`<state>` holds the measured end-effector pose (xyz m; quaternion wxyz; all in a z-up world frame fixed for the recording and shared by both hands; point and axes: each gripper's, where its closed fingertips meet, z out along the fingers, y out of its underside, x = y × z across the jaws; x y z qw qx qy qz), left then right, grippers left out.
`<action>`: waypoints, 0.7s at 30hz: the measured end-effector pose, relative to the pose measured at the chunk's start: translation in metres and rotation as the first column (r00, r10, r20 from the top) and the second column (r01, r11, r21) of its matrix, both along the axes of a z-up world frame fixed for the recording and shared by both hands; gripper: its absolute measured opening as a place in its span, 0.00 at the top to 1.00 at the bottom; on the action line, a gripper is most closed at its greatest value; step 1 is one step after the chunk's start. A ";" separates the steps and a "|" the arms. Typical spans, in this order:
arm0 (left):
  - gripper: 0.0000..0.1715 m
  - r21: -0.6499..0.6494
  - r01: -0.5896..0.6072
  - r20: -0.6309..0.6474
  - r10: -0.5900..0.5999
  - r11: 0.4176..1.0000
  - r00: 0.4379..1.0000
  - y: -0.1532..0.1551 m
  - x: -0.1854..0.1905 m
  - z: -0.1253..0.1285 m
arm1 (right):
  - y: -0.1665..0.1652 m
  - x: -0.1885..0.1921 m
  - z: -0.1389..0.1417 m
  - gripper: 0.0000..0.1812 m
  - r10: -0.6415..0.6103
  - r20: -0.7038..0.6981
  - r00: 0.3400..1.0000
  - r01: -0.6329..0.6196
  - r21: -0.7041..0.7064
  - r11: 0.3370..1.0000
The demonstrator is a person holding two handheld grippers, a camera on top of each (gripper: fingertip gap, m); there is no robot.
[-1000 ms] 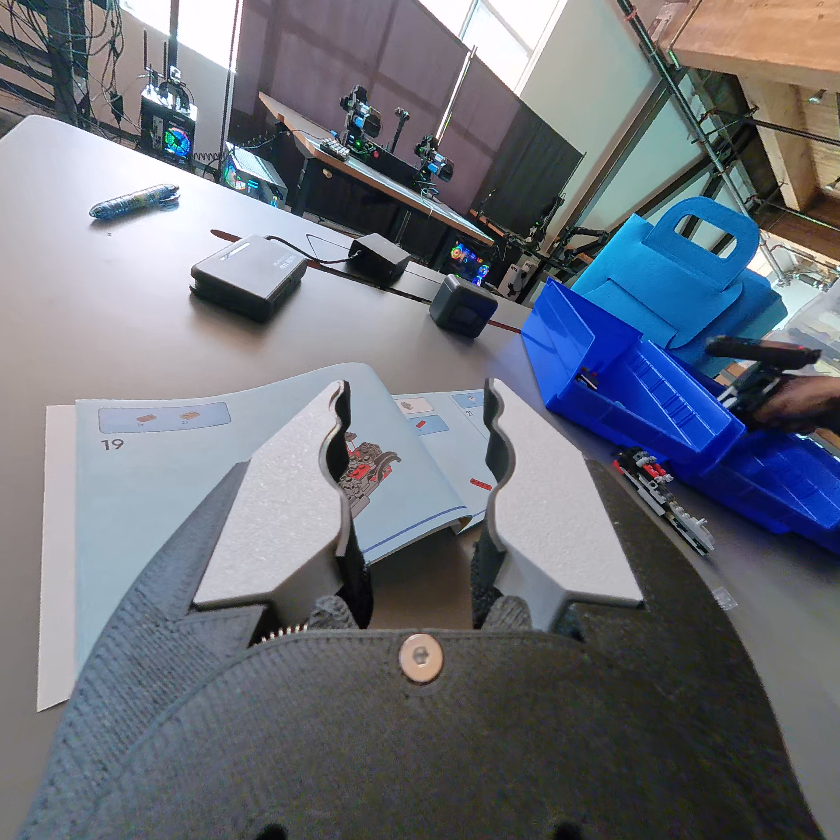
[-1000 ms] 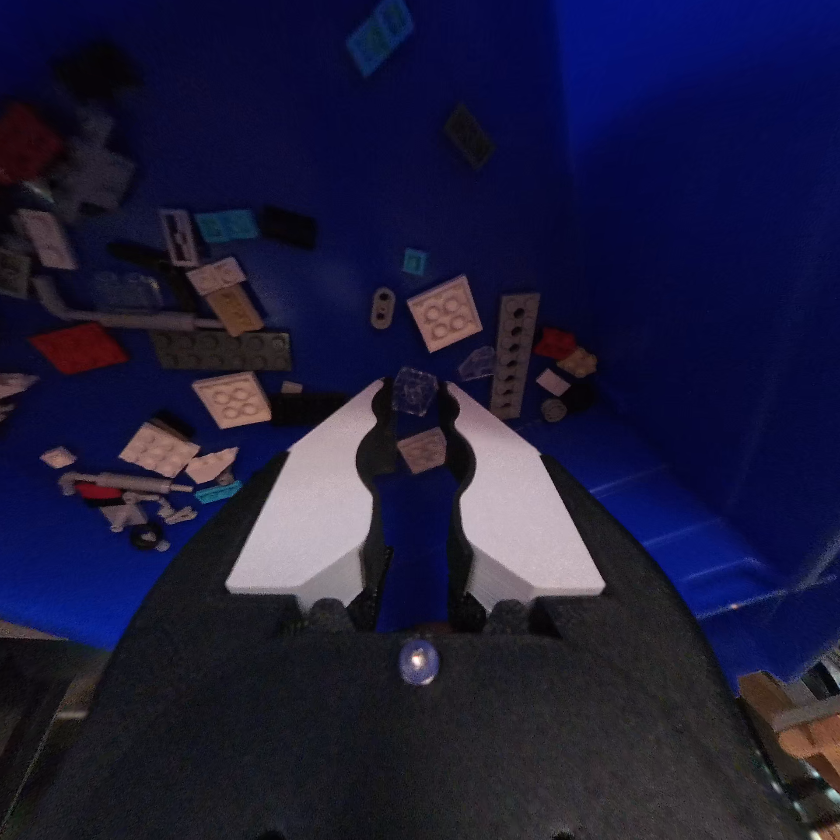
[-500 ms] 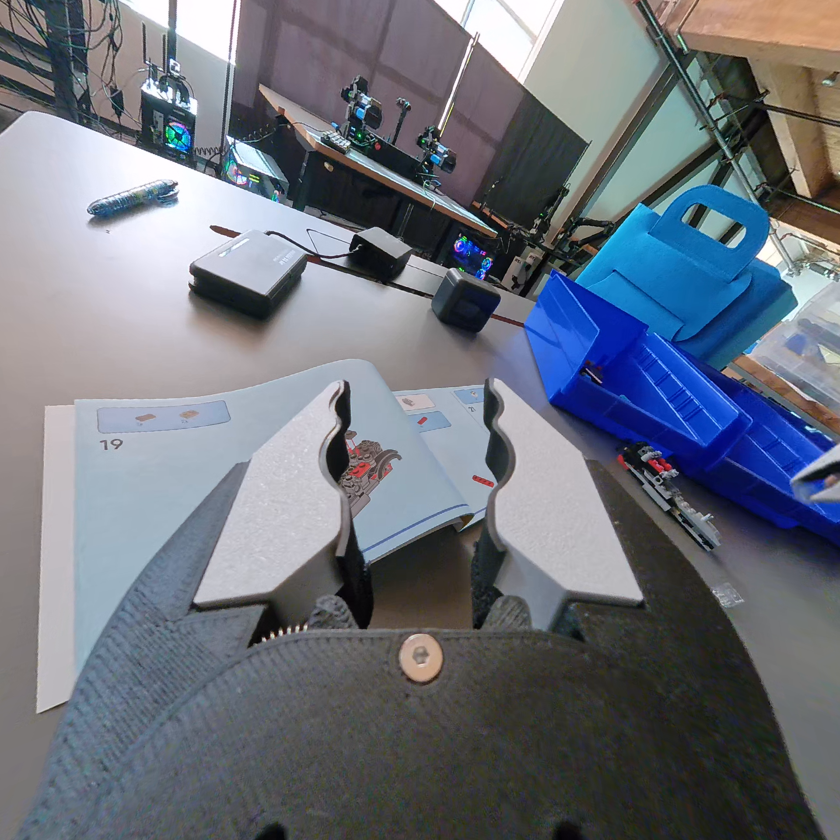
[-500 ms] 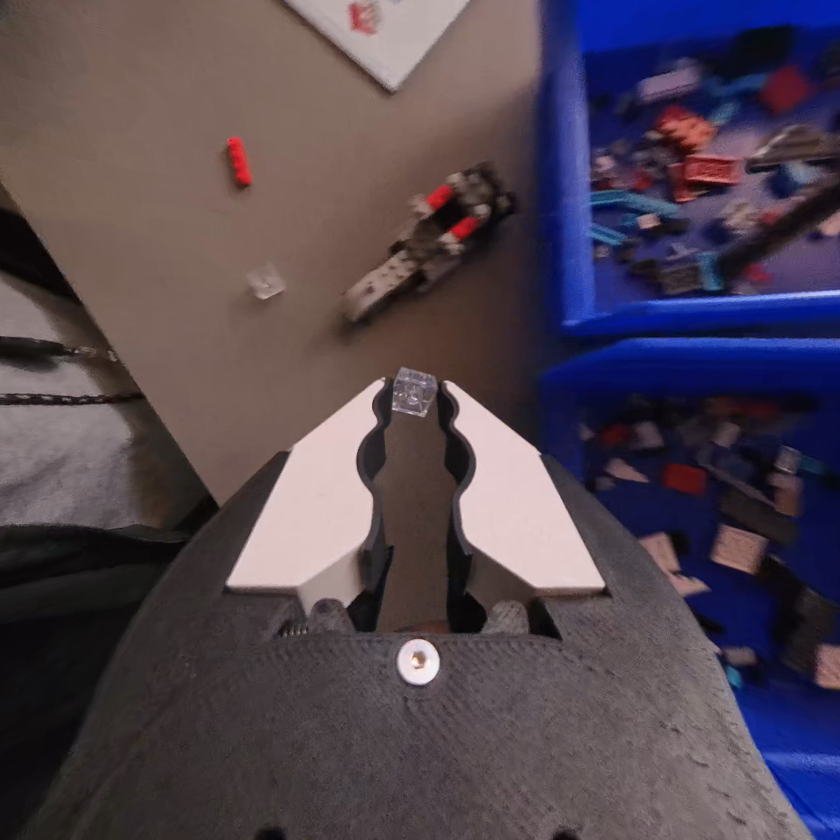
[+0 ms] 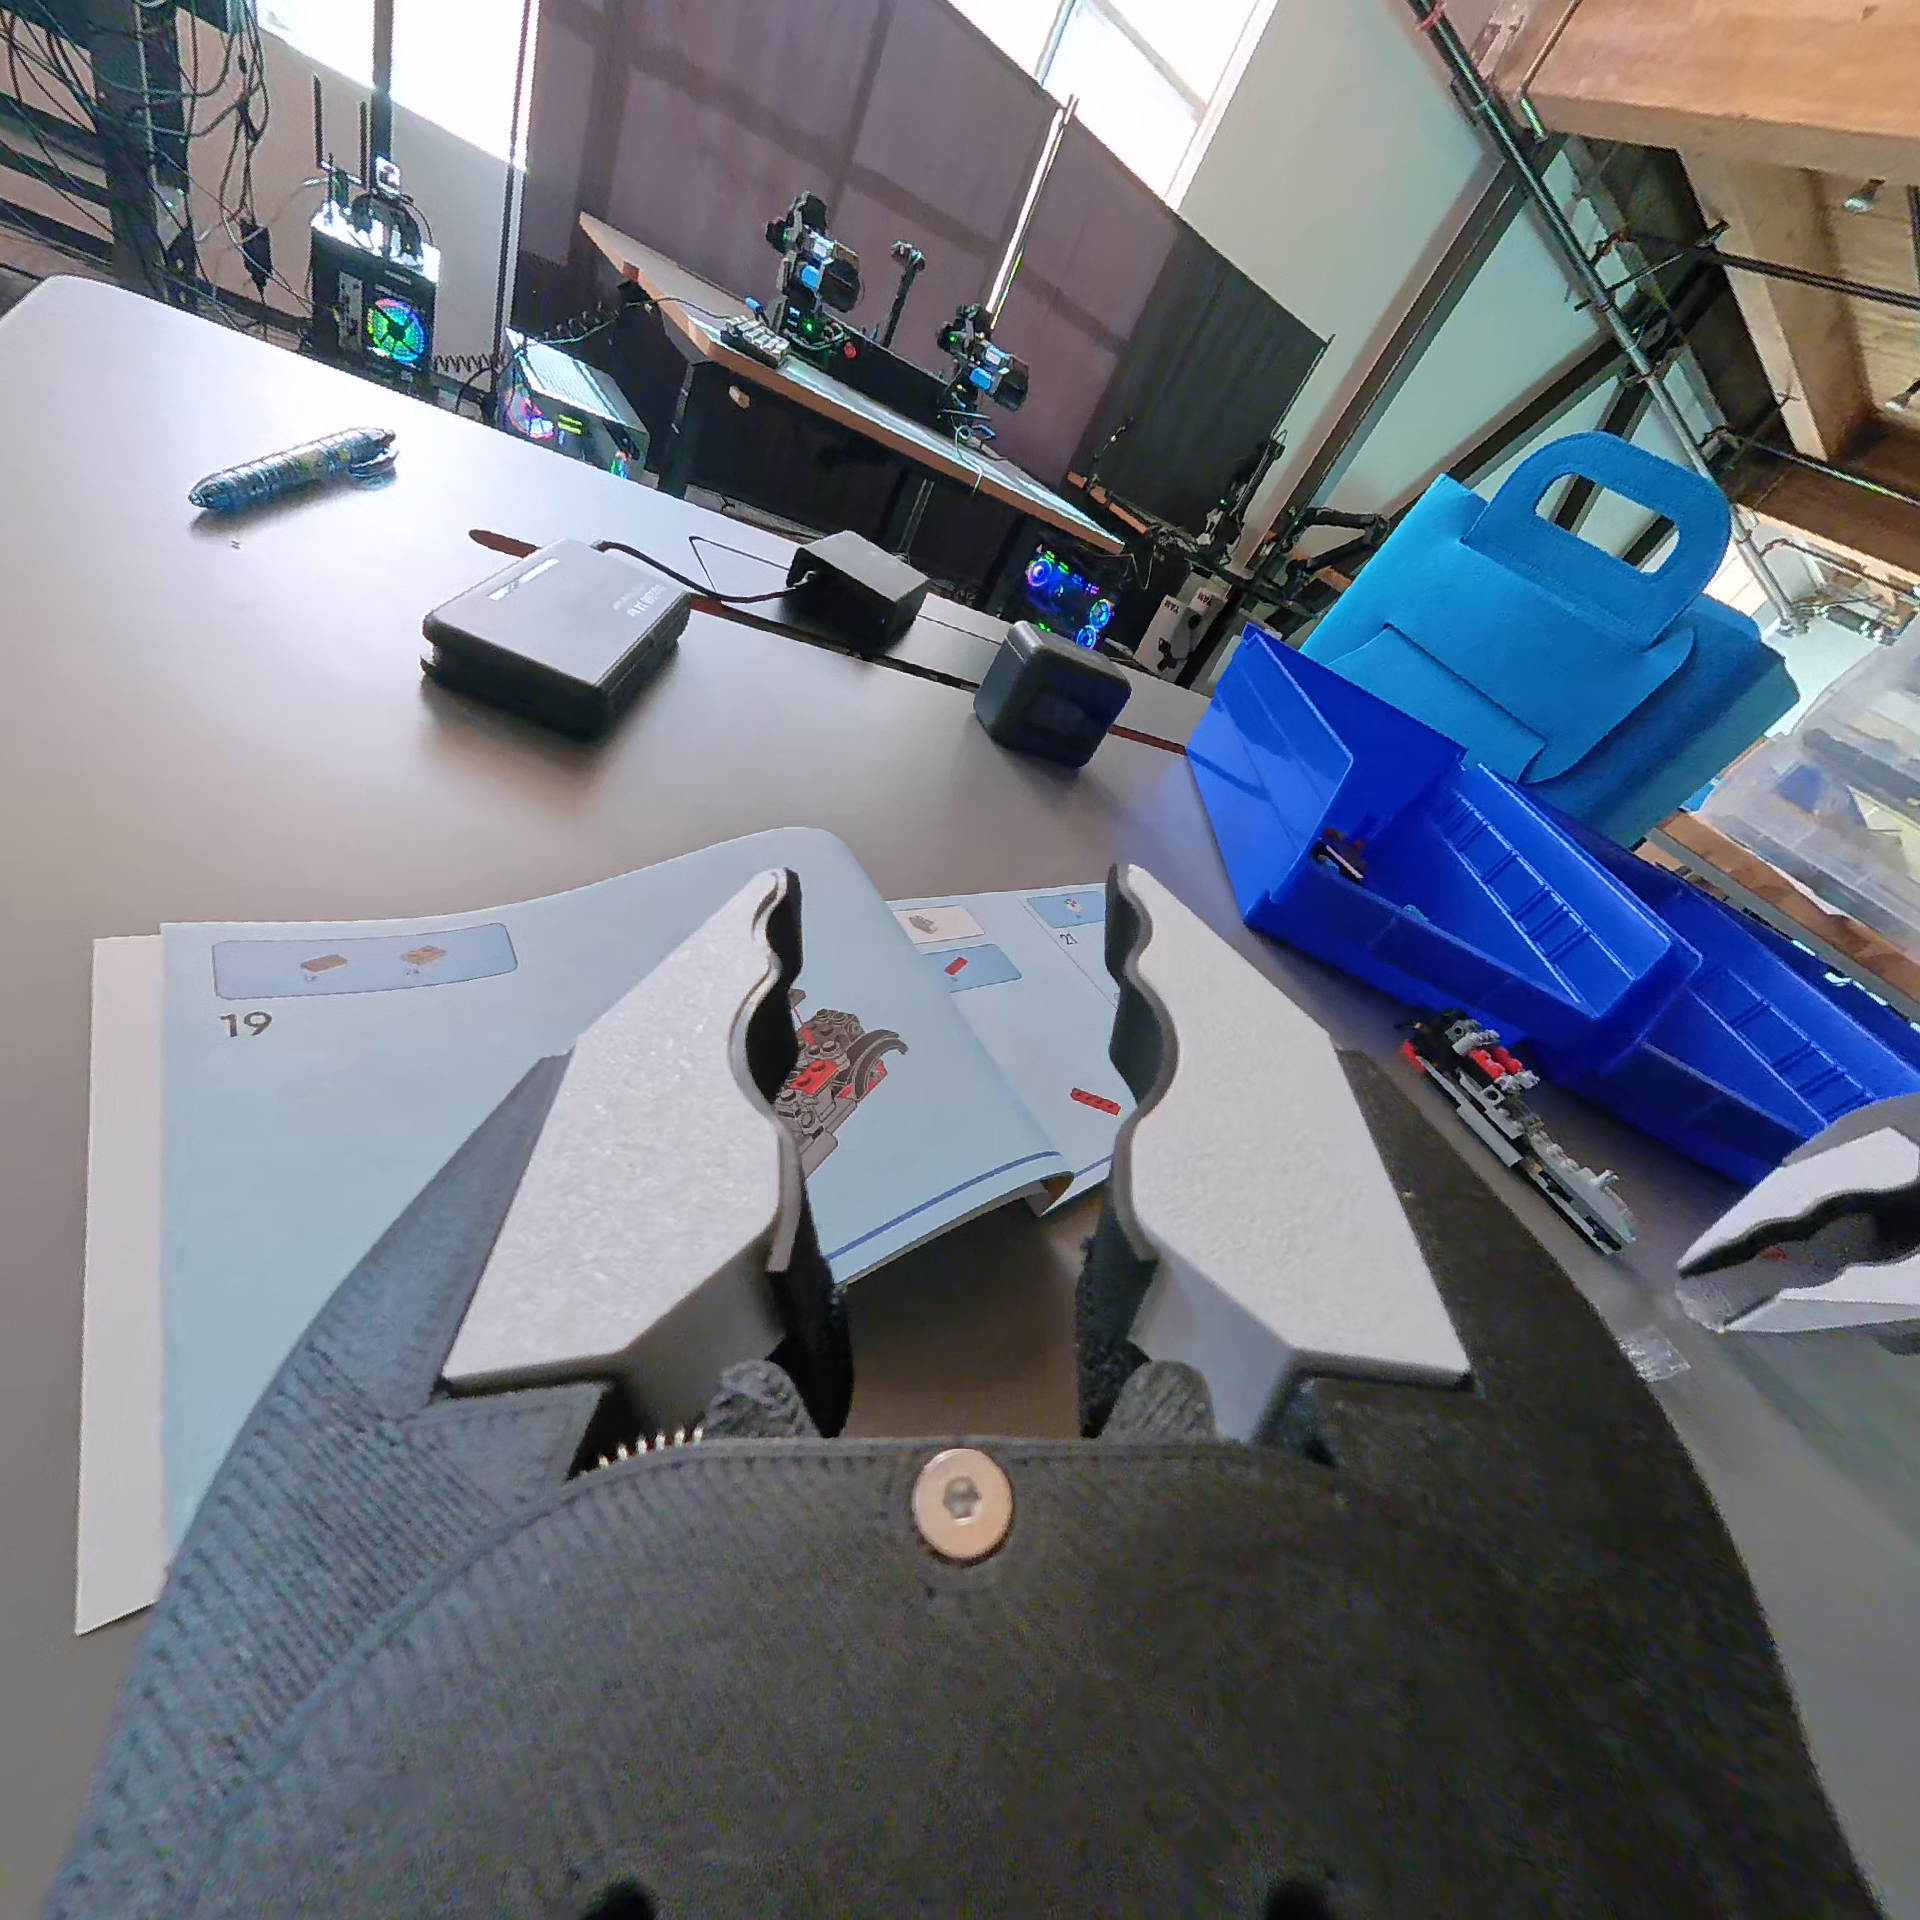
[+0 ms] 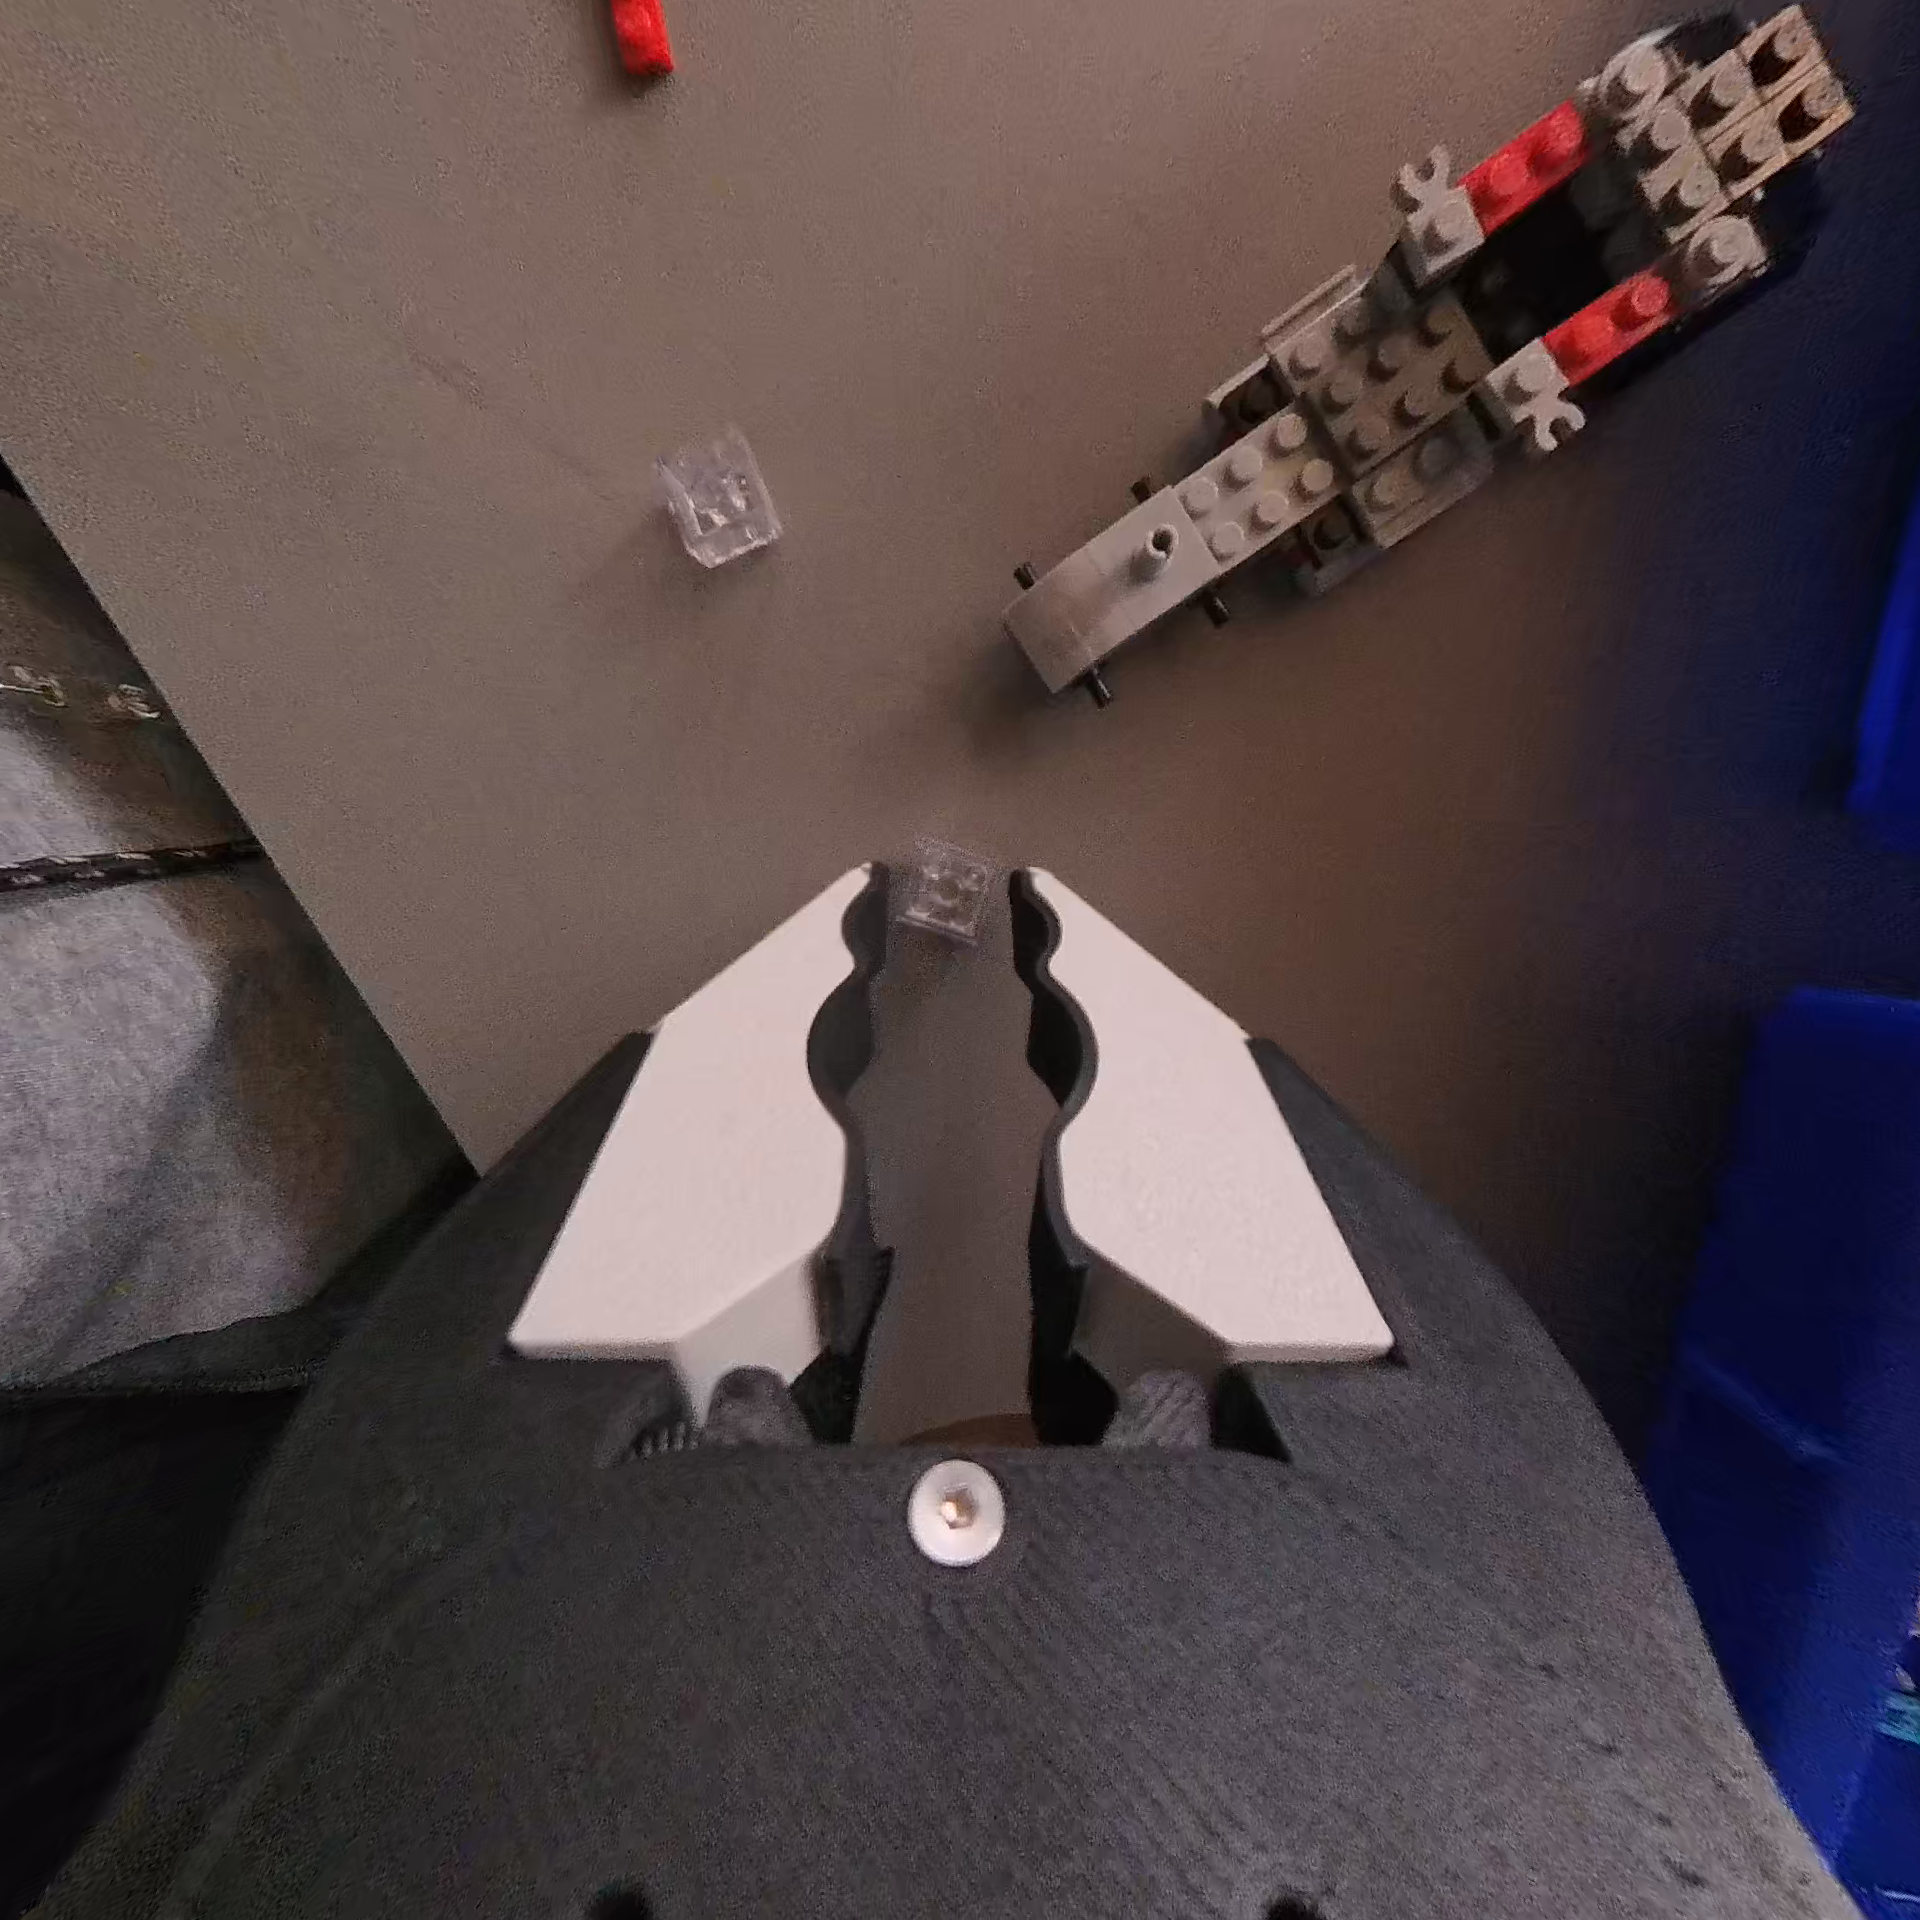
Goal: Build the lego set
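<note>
right gripper (image 6: pixel 943 883): low over the table (image 6: pixel 416 260), a clear slope brick (image 6: pixel 941 902) between its tips; touching the left finger, a sliver of gap on the right, so whether it is still pinched, cannot tell. second clear slope brick (image 6: pixel 719 499) lies well apart; red plate (image 6: pixel 641 31) further off. grey-and-red model (image 6: pixel 1455 343) sits beside the blue bin (image 6: pixel 1797 1247). left gripper (image 5: pixel 945 904): spread, empty, above the instruction booklet (image 5: pixel 364 1091). handling advice: set the brick flat, studs up, near its twin; lift straight away.

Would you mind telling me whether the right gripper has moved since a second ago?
Yes. The right gripper has left the blue bin and now hangs over the table near the partly built model, a clear brick between its jaws.
</note>
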<state>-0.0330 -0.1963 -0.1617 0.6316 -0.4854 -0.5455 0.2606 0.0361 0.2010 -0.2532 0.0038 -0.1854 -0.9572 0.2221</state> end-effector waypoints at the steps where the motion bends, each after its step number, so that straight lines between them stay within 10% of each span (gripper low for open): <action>1: 0.66 0.001 0.000 0.000 0.000 1.000 1.000 0.000 0.000 0.000 | 0.001 -0.002 0.002 0.85 -0.007 -0.003 1.000 0.007 -0.008 1.000; 13: 0.66 0.009 0.004 0.001 -0.004 1.000 1.000 -0.001 0.000 0.000 | 0.083 -0.094 0.113 0.82 -0.268 -0.234 0.934 0.243 -0.131 0.961; 21: 0.66 0.011 0.002 0.005 -0.002 1.000 1.000 -0.001 0.000 -0.001 | 0.115 -0.123 0.116 0.82 -0.374 -0.250 0.893 0.345 -0.154 0.926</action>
